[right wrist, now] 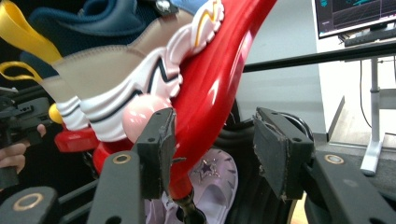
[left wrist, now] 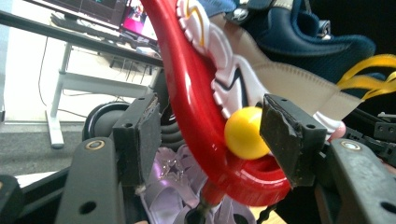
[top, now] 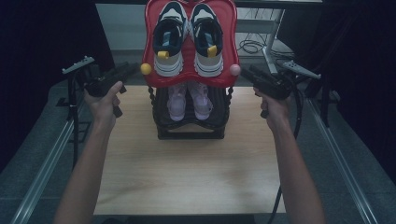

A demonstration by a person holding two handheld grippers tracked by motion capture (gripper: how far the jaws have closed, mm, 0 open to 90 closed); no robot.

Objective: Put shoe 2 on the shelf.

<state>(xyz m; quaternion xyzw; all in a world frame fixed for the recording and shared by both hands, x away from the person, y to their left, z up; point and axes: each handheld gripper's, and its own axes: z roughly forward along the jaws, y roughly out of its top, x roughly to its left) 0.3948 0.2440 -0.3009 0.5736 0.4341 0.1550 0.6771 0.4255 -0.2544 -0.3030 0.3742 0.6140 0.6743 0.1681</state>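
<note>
The left gripper (top: 133, 69) hangs at the near left corner of the red tray (top: 148, 28), the top tier of a small rack on the table (top: 187, 177). In the left gripper view its jaws stand wide apart with the tray rim (left wrist: 196, 112) and the yellow ball (left wrist: 245, 133) between them; the right-hand pad looks to be just touching the ball, yet nothing is clamped. To do this well, I judge it should take the rim itself, not the ball (a round knob will slip out of flat pads).

On the tray sit two sneakers (top: 189, 39), heels toward the person, and below, on the black tier (top: 161, 119), a pair of lilac sandals (top: 189, 100). Any lift has to stay level or the sneakers slide.

The right gripper (top: 250, 73) mirrors the left at the near right corner. Its jaws are also well open; in the right gripper view the tray edge (right wrist: 219, 93) runs between them and the pink ball (right wrist: 140, 119) sits just beside the left pad, with nothing pinched. Both should close together, at matching spots on the rim, so the tray comes up without twisting
</note>
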